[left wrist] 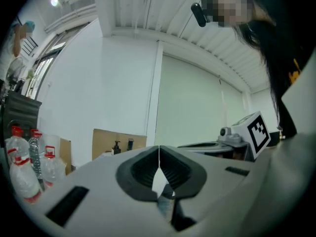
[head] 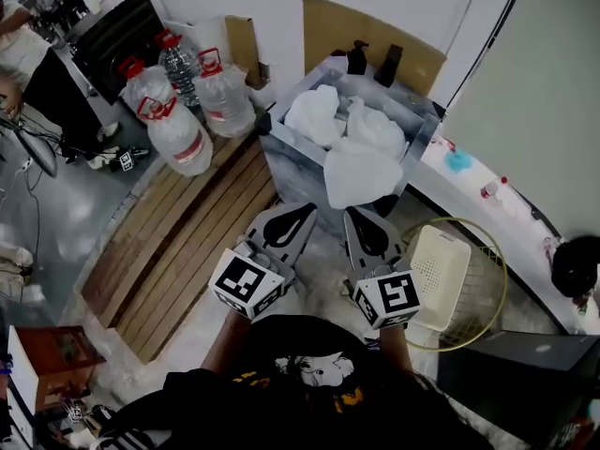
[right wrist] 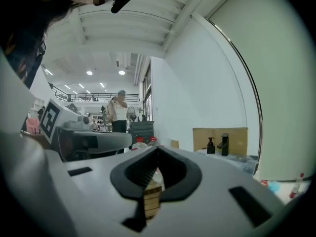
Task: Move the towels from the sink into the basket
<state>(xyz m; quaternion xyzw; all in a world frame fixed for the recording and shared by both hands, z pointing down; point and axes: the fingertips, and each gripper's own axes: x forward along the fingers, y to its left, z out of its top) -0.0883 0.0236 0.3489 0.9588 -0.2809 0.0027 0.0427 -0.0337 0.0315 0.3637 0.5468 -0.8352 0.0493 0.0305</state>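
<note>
Bottles: I am seeing water bottles [head: 178, 101] standing at the far left, beside wooden boards [head: 187, 242].
Left gripper: I am holding the left gripper [head: 300, 211] level, its jaws pressing together and gripping nothing, just short of the sink.
Sink: the sink [head: 286, 172] is sitting straight ahead of both grippers.
Towels: the white towels [head: 347, 139] are lying bunched in the sink, the heap running from back left to front right, with the nearest one drooping over the front rim.
Right gripper: the right gripper [head: 360, 214] is pointing at the sink too, jaws closed and empty.
Basket: the basket [head: 441, 270] is waiting on the floor at the right.
</note>
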